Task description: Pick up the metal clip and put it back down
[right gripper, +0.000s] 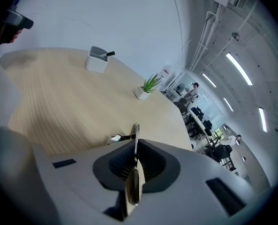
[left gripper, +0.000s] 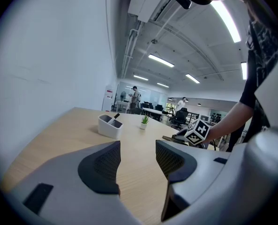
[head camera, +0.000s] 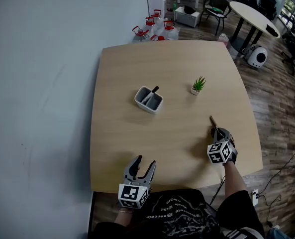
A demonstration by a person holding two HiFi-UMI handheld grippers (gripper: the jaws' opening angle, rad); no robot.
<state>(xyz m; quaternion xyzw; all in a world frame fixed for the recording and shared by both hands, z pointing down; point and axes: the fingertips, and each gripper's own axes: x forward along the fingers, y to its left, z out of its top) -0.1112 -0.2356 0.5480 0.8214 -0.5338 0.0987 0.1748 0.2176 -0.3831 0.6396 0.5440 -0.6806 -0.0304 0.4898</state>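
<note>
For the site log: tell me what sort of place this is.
Probably an open-plan office: an office chair beside a long meeting table, ceiling strip lights, and a desktop pen holder.

My table (head camera: pixel 177 68) is pale wood with a fine grain. The pen holder (head camera: pixel 148 99) is white and the pen (head camera: pixel 154 90) in it is black. The plant (head camera: pixel 199 82) is green, in a white pot (head camera: pixel 196 90). My left gripper (head camera: pixel 143 164) and right gripper (head camera: pixel 216 131) are grey with black ribbed pads (left gripper: pixel 103 165) and black-and-white squares. The clip (right gripper: pixel 135 142) is silvery.
</note>
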